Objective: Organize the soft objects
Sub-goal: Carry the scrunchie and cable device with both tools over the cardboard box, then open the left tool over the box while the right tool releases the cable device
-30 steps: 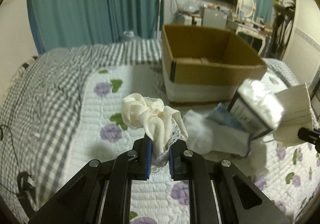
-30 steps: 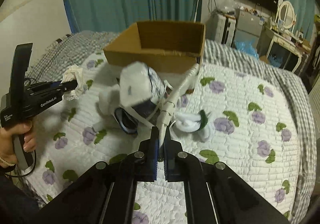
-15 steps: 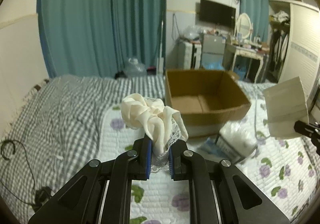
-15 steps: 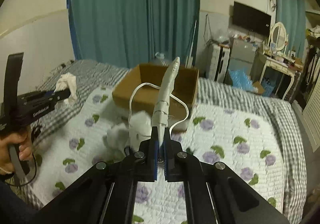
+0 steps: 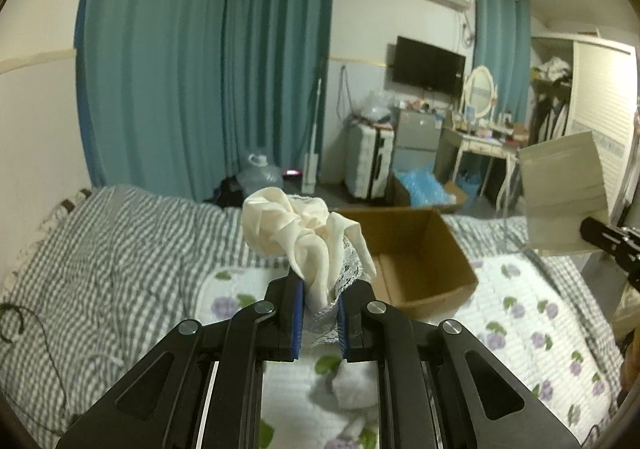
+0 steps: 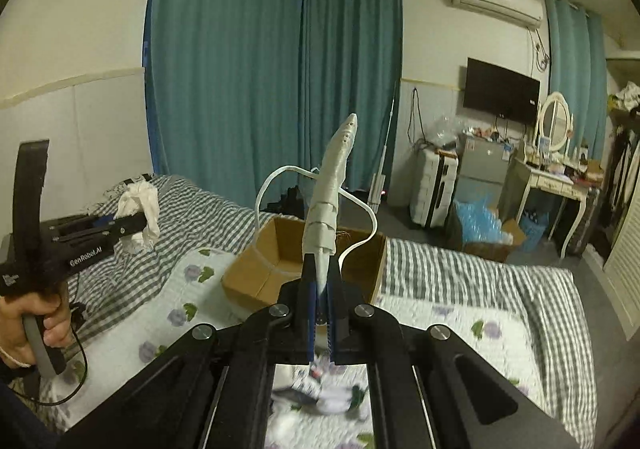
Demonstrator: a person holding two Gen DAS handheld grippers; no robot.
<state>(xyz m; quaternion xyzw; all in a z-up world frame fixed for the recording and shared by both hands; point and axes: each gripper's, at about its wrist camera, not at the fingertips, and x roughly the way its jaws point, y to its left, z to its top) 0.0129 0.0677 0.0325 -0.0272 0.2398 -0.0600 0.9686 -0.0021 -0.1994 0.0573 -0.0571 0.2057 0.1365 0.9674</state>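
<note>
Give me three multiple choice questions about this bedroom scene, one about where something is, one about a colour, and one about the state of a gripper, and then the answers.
1. Where is the cardboard box?
A. On the bed
B. On the dressing table
C. On the floor by the curtains

2. What colour are the curtains?
A. Grey
B. Teal
C. Yellow

3. What is the left gripper doing?
A. Standing open with nothing in it
B. Shut on a cream scrunchie
C. Shut on a water bottle

Answers:
1. A, the box sits open-topped on the bed, at the edge of the flowered quilt.
2. B, teal drapes hang behind the bed in both views.
3. B, the cream scrunchie with its lace trim is pinched between the left fingers, while the right gripper is shut on a folded face mask.
</note>
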